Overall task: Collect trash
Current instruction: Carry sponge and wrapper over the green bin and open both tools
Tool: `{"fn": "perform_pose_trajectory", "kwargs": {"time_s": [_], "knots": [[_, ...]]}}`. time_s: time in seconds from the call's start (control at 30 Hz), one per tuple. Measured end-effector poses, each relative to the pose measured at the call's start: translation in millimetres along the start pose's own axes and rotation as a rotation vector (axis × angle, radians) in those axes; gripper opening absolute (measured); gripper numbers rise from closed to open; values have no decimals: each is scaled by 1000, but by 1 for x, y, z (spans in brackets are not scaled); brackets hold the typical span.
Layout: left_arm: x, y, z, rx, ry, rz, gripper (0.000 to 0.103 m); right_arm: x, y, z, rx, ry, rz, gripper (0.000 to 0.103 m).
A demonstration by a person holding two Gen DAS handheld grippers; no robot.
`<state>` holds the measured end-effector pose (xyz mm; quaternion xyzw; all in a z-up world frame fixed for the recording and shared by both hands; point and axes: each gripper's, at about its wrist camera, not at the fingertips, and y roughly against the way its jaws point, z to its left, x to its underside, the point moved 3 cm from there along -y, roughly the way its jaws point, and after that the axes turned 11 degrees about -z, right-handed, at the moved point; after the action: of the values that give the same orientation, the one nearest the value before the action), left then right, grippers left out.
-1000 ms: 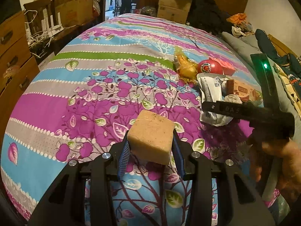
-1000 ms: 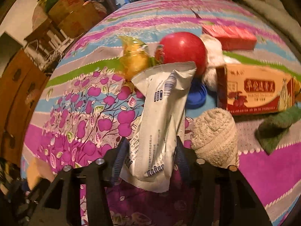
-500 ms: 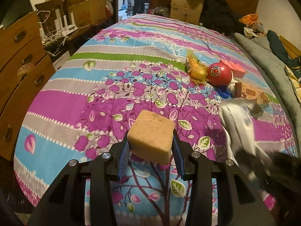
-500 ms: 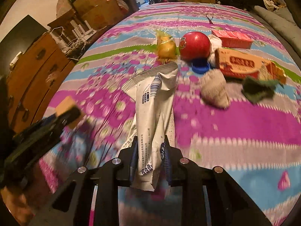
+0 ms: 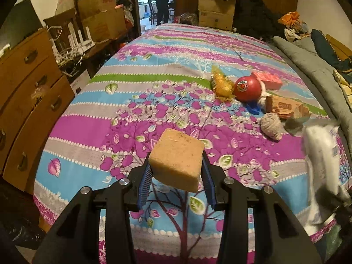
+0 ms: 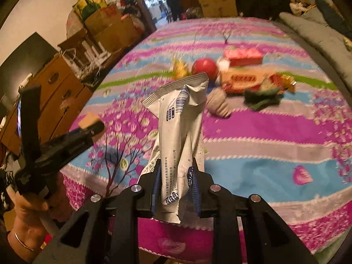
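Observation:
My left gripper (image 5: 176, 173) is shut on a tan sponge block (image 5: 176, 159) and holds it above the near part of the flowered bedspread (image 5: 154, 92). My right gripper (image 6: 176, 182) is shut on a crumpled white wrapper (image 6: 180, 132), lifted above the bed; the wrapper also shows blurred in the left wrist view (image 5: 321, 154). The left gripper with the sponge shows in the right wrist view (image 6: 90, 125). On the bed lie a yellow packet (image 5: 222, 83), a red ball (image 5: 247, 88), a pink box (image 5: 269, 80), an orange carton (image 5: 283, 107), a blue cap (image 5: 254, 107), a grey cloth ball (image 5: 271, 126) and a green rag (image 6: 261, 99).
A wooden dresser (image 5: 28, 101) stands left of the bed. Cardboard boxes (image 5: 101, 15) and cables pile behind it. A grey quilt (image 5: 308, 66) runs along the bed's right side. A person stands in the far doorway (image 5: 162, 0).
Both grippers have pulled back from the trash pile toward the bed's near edge and risen. The right gripper has carried the white wrapper away from the pile.

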<state>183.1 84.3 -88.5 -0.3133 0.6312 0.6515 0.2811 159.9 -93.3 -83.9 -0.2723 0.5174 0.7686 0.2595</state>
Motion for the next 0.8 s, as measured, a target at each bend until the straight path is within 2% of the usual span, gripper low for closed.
{"fn": "perform_pose_trajectory", "kwargs": {"time_s": [0.2,0.37,0.6,0.8], "knots": [[-16,19,-36,39,-59,-42,40,-22,50,-21,38,-27,-105,26],[-32,34,-82,98,-129,-87,40,-28,87,-51,91,-78,-164,26],[-49,53,-150,196,-218,-136,40,-29,153,-110,209,-147,-257,26],[-53,73,-220,304,-302,-166,40,-17,214,-161,328,-208,-319,26]]}}
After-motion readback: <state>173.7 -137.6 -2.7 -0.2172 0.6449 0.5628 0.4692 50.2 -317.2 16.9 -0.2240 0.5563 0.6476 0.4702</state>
